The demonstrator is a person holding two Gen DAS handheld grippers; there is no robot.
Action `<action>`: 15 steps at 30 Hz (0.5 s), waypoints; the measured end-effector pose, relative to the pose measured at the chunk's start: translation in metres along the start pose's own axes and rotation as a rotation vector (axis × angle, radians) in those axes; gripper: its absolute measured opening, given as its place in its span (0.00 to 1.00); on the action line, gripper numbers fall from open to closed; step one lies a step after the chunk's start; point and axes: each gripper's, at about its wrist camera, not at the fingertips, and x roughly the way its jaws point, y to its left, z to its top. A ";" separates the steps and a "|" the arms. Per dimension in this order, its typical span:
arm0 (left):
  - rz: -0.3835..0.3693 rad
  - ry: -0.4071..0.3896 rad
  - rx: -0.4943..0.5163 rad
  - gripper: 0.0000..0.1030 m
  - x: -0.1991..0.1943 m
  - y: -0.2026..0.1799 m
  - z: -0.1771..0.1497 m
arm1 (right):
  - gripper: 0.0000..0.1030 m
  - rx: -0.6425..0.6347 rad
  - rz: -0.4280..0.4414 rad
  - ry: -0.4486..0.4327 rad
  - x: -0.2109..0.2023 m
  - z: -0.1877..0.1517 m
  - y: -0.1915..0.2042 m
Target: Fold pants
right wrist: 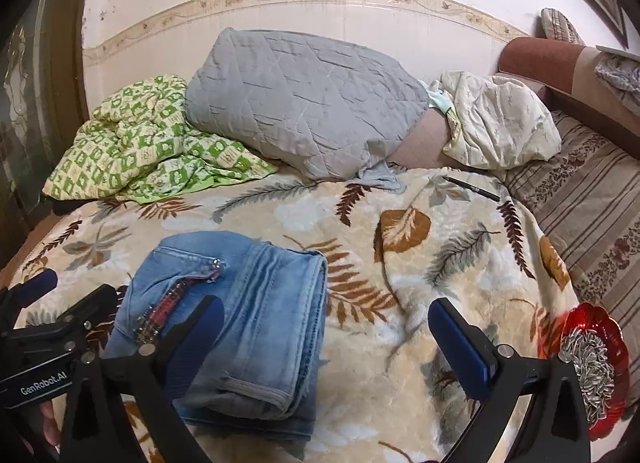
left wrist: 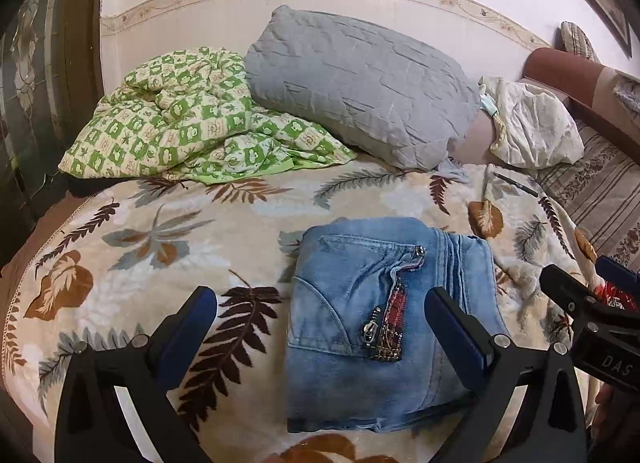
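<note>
The light blue jeans [left wrist: 380, 303] lie folded into a compact rectangle on the leaf-patterned blanket [left wrist: 168, 199], with a zipper and a red beaded trim on top. My left gripper [left wrist: 324, 315] hovers open just before them; its right finger [left wrist: 452, 323] is over the jeans' right part, its left finger over the blanket. In the right wrist view the jeans [right wrist: 256, 303] sit at the lower left. My right gripper [right wrist: 328, 323] is open, its left finger [right wrist: 200, 335] over the jeans, the other over bare blanket [right wrist: 440, 263]. Neither holds anything.
A grey quilted pillow [left wrist: 360, 83] and a green checked quilt [left wrist: 180, 123] lie at the back by the wall. A cream bundle [right wrist: 500, 119] and a pen [right wrist: 472, 187] are at the back right. A red dish of seeds [right wrist: 588, 363] sits at the right edge.
</note>
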 end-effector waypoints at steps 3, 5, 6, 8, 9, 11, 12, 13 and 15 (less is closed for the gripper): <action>0.025 -0.076 -0.012 1.00 -0.016 0.000 0.003 | 1.00 0.026 0.001 -0.038 -0.012 0.003 -0.006; 0.019 -0.098 -0.031 1.00 -0.022 0.002 0.004 | 1.00 0.032 -0.002 -0.058 -0.018 0.003 -0.010; -0.013 -0.078 -0.047 1.00 -0.020 0.006 0.002 | 1.00 0.033 -0.004 -0.056 -0.018 0.003 -0.010; -0.038 -0.026 -0.056 1.00 -0.012 0.010 0.000 | 1.00 0.035 0.013 -0.027 -0.013 0.001 -0.012; -0.028 -0.007 -0.051 1.00 -0.008 0.011 -0.003 | 1.00 0.035 0.026 -0.001 -0.008 -0.001 -0.013; -0.001 0.018 -0.020 1.00 -0.002 0.014 -0.010 | 1.00 0.029 0.048 0.043 0.000 -0.007 -0.013; 0.002 0.027 -0.016 1.00 0.000 0.016 -0.012 | 1.00 0.025 0.051 0.059 0.004 -0.011 -0.014; 0.004 0.049 -0.014 1.00 0.003 0.019 -0.016 | 1.00 0.018 0.055 0.075 0.007 -0.015 -0.014; -0.005 0.073 -0.017 1.00 0.006 0.022 -0.022 | 1.00 -0.008 0.067 0.105 0.014 -0.021 -0.012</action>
